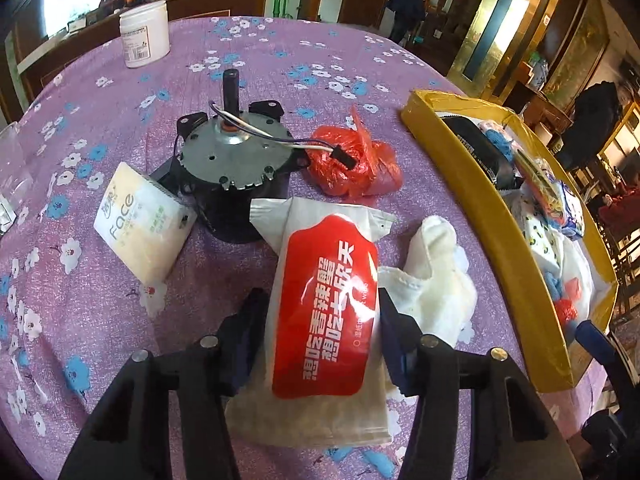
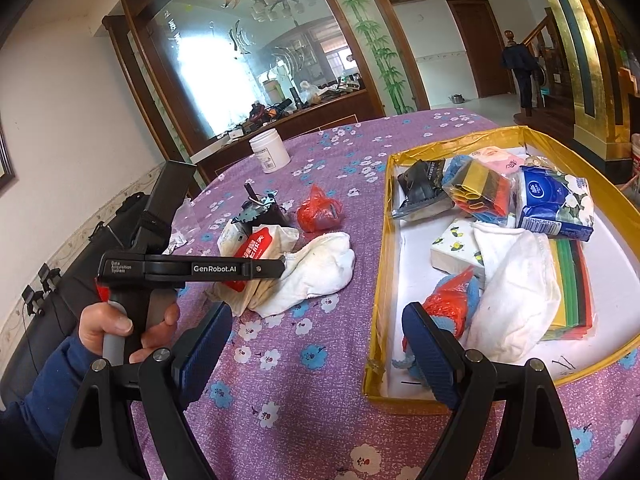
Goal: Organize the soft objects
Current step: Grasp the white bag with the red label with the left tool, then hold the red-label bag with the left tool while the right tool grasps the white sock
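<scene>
A red-and-white wipes packet lies lengthwise between the fingers of my left gripper, whose pads press on its two long sides. It partly overlaps a white sock to its right. A "Face" tissue pack leans on the motor at the left, and a crumpled red plastic bag lies behind. In the right wrist view a hand holds the left gripper on the packet. My right gripper hangs open and empty over the tablecloth by the box's near left corner.
A black and grey motor with loose wires stands mid-table, a white jar at the far edge. The yellow box on the right holds tissue packs, a white cloth, a red bag, blue yarn and coloured sheets. A person stands far off by the stairs.
</scene>
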